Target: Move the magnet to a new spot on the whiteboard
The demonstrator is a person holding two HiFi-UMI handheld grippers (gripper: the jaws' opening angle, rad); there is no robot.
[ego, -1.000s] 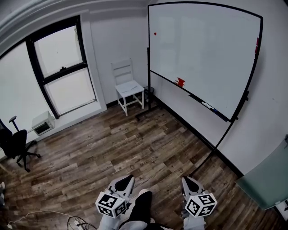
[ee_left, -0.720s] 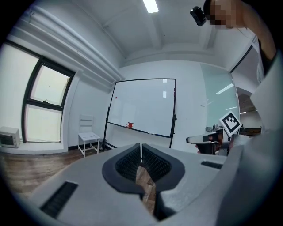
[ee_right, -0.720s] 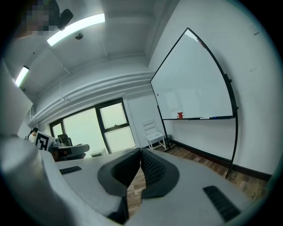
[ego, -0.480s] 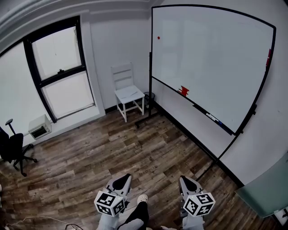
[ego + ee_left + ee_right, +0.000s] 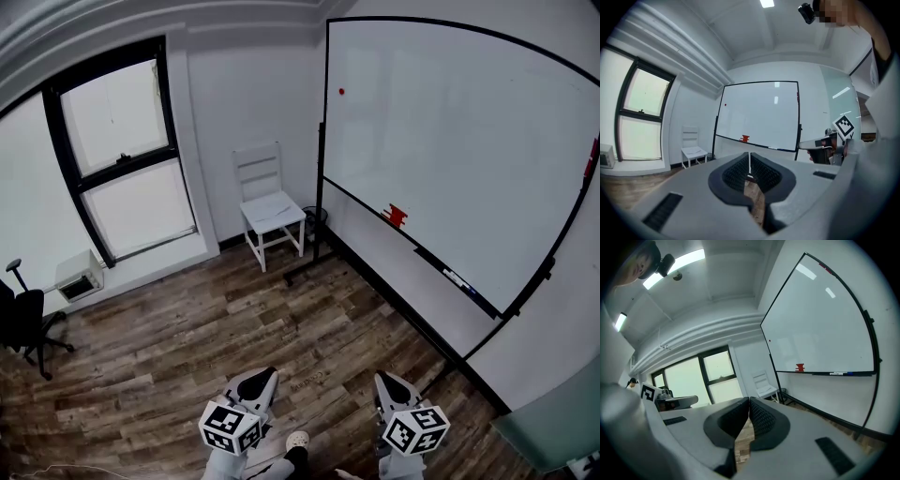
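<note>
- Black-ribbed and pressing flat together at the jaws of the left gripper point(image 5: 749, 165), clamping nothing, with only floorboards showing under the seam.
- Doing likewise at the right gripper point(image 5: 749, 411): jaws meeting tip to tip, holding nothing.
- Hanging side by side low in the head view, both over the wooden floor point(image 5: 187, 337) and pointing toward the whiteboard point(image 5: 450, 141).
- Keeping well apart from that board, touching no part of it.
- Sitting high up near the board's left edge as a small red dot: the magnet point(image 5: 341, 92), well above the tray.
- Resting on the tray along the board's lower edge: a red object point(image 5: 397, 216), and farther right a marker point(image 5: 457, 277).
- Standing just left of the board's frame, against the wall: a white chair point(image 5: 272, 206).
- Filling the wall farther left: a dark-framed window point(image 5: 122, 159), with a black office chair point(image 5: 23, 319) below it at the picture's left edge.
</note>
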